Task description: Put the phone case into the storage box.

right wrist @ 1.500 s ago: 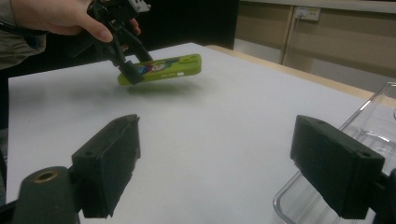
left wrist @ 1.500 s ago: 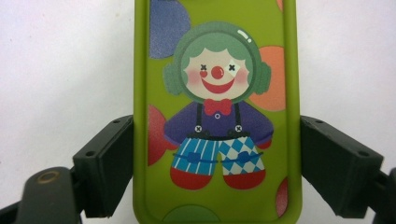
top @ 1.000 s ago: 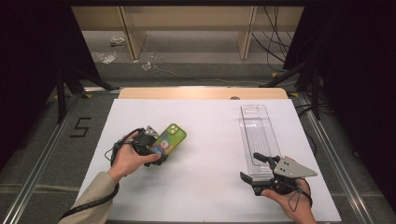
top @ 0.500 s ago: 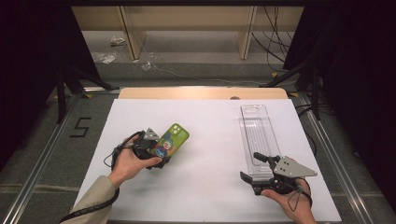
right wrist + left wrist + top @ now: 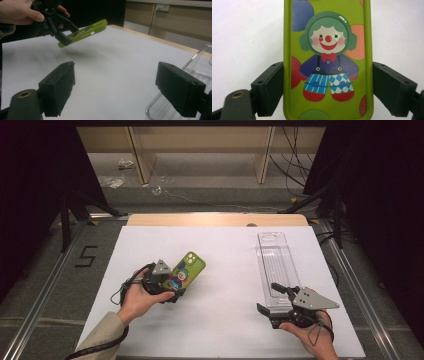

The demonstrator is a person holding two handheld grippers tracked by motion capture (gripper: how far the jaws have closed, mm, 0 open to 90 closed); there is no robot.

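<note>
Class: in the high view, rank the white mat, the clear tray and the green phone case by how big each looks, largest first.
1. White mat, by far the largest.
2. Clear tray, long and narrow.
3. Phone case, smallest; it is partly hidden by the left gripper and lifted slightly nearer the camera, but the ranking holds.

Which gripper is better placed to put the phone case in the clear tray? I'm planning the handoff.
Left, probably. The left gripper already clamps the green phone case and holds it above the table, while the right gripper is open at the clear tray.
</note>
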